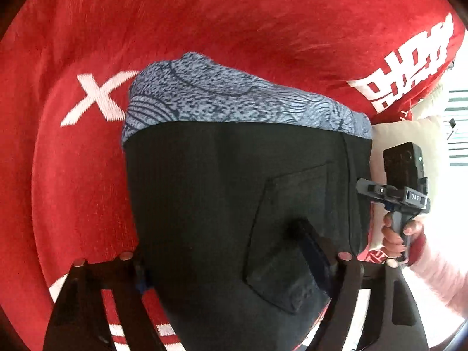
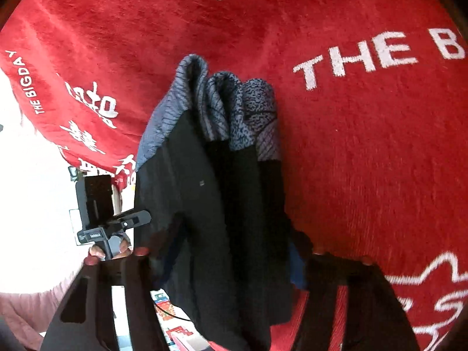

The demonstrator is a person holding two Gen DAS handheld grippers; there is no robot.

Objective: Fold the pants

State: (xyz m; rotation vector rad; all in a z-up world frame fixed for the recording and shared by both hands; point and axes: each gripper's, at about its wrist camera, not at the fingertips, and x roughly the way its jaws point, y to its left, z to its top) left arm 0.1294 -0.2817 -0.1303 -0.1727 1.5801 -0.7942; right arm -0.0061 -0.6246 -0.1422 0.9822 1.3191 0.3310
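I hold one pair of pants (image 1: pixel 222 204) up with my two grippers, left (image 1: pixel 231 251) and right (image 2: pixel 234 251), each pinching it, over one red blanket (image 1: pixel 204 14).

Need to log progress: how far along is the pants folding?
Partly done. The black pants hang doubled, their blue-grey patterned end bunched in layers. In hand: the left gripper and right gripper each pinch the fabric above the red blanket. Left: lay them down and finish folding.
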